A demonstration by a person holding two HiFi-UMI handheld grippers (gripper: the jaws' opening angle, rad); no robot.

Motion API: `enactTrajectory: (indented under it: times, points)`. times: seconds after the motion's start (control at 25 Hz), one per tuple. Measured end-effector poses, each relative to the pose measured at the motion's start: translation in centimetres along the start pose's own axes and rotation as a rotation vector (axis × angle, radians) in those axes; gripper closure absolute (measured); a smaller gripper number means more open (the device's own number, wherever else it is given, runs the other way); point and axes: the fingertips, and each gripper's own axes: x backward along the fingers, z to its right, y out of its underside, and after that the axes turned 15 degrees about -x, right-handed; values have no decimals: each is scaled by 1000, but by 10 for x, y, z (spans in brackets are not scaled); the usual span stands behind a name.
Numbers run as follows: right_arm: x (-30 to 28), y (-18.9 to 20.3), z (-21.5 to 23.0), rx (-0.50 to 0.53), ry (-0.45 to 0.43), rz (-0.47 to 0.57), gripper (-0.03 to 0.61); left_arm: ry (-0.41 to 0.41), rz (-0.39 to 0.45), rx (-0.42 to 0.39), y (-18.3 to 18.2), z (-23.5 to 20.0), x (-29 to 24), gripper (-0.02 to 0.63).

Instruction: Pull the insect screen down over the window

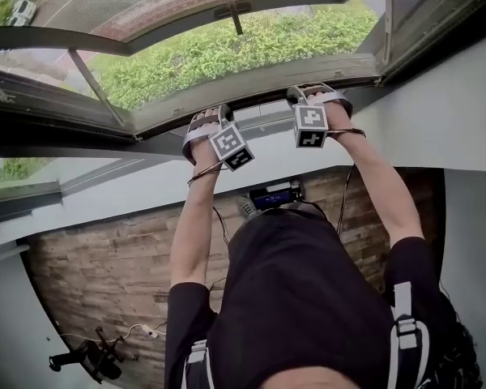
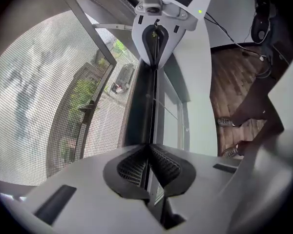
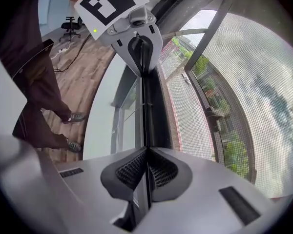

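Plainly, both claws are clamped on the dark, slim pull bar of the grey mesh insect screen. The left claw and the right claw sit side by side along it, each shut on its thin lip. The bar's long axis runs level from claw to claw with the mesh above it, so we judge the pull must go straight down, both hands evenly.
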Motion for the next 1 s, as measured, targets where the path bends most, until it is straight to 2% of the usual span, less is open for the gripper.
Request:
enactTrajectory:
  times: [0.16,0.28,0.44,0.72,0.92,1.0]
  points:
    - [-5,1,1,-15,29,-4,558,-19,7,21,0,1,-3,592]
    - [-9,2,3,-57,14,34,558,-13,40,40,2,-1,-6,592]
    - [6,1,-6,19,-30,-14,558,20,34,17,-3,5,6,592]
    - [-4,1,-1,-20,22,0,560,-35,11,8,1,2,-4,592]
    - [-9,2,0,-26,25,3,560,-17,52,43,-1,4,-8,592]
    - [-11,6,-2,-39,28,11,560,-34,60,56,-2,5,-7,592]
